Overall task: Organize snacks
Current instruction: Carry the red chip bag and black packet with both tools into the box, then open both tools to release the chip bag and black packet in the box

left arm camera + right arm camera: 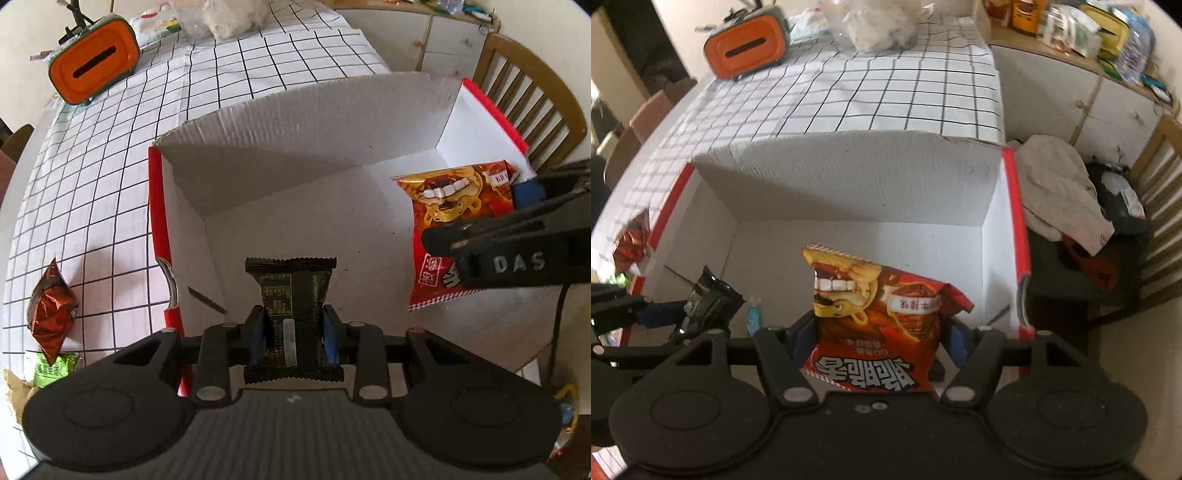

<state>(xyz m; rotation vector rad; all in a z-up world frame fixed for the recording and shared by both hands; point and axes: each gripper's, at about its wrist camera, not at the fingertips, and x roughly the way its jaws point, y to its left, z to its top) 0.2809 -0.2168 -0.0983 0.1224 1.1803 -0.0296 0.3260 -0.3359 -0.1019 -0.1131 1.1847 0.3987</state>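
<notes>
My left gripper (294, 323) is shut on a black snack packet (291, 291) and holds it above the floor of the white cardboard box with red rims (258, 129). My right gripper (877, 328) is shut on a red and gold snack bag (875, 306) over the same box (849, 173). In the left wrist view that red bag (458, 206) and the right gripper (524, 225) show at the right. In the right wrist view the black packet (711, 295) in the left gripper (698, 314) appears at the left.
A crumpled red packet (51, 310) and a green packet (55, 367) lie on the checked tablecloth (110, 166) left of the box. An orange tissue box (94, 62) and a clear bag (232, 14) stand at the far end. A wooden chair (535, 99) with clothes (1060, 192) is at the right.
</notes>
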